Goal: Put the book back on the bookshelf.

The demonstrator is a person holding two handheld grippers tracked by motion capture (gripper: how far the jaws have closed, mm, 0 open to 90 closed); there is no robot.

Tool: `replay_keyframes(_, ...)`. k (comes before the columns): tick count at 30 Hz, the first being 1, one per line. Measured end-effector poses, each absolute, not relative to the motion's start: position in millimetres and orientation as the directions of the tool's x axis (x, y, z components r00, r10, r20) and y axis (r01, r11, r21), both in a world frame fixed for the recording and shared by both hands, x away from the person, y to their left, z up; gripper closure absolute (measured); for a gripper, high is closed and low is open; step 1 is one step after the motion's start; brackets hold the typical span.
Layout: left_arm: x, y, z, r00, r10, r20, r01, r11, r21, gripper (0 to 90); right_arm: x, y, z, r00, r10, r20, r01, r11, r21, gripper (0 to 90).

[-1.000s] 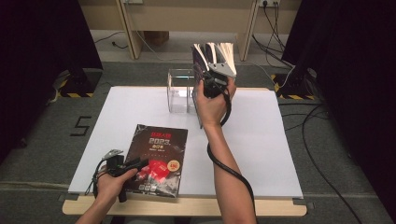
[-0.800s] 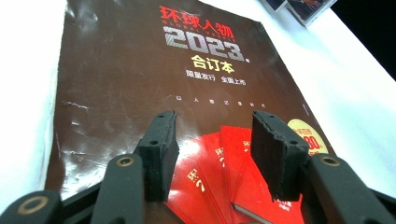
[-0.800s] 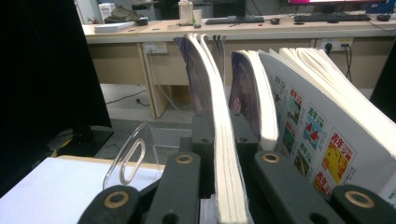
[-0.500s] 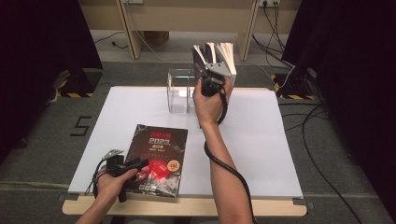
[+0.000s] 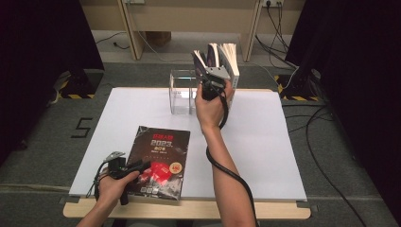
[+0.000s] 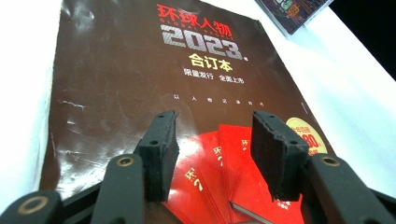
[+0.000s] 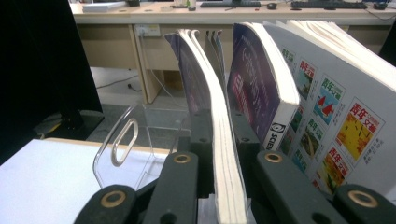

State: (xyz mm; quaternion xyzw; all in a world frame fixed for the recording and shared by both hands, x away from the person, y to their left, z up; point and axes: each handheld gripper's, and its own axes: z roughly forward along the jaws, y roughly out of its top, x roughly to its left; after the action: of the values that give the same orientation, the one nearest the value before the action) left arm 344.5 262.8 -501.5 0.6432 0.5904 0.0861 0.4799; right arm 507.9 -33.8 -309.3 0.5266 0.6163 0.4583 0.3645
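A dark magazine [image 5: 158,158] with red booklets printed on its cover lies flat near the table's front edge. My left gripper [image 5: 142,165] rests over its lower left corner, open [image 6: 212,140], with the bare cover [image 6: 140,79] between the pads. At the back, my right gripper [image 5: 208,78] is raised at a row of upright books [image 5: 229,61]. Its jaws [image 7: 223,130] are shut on a thin, bowed magazine [image 7: 224,168] that stands on edge, and they have just been opening slightly. A purple book [image 7: 254,84] and a white magazine [image 7: 336,107] stand to its right.
A clear acrylic book stand [image 5: 182,92] sits at the back of the white table [image 5: 265,142], left of the books; its curved handle [image 7: 123,142] is close to my right gripper. Another book's corner [image 6: 294,9] lies beyond the dark magazine. Cables trail on the floor around the table.
The right hand has edged slightly to the left with the thin magazine. The left hand and the dark magazine have not moved.
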Motion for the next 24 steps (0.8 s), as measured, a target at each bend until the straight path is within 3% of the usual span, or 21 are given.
replay_keyframes(12, 344, 262, -501, 0.290, 0.842, -0.455, 0.676, 0.156, 0.720, 50.1, 511, -44, -303, -0.218, 0.971, 0.094, 0.388, -0.002, 0.922, 76.4)
replay_keyframes(24, 344, 262, -501, 0.291, 0.841, -0.456, 0.678, 0.155, 0.719, 50.0, 514, -51, -299, -0.217, 0.970, 0.113, 0.408, -0.016, 0.913, 75.7)
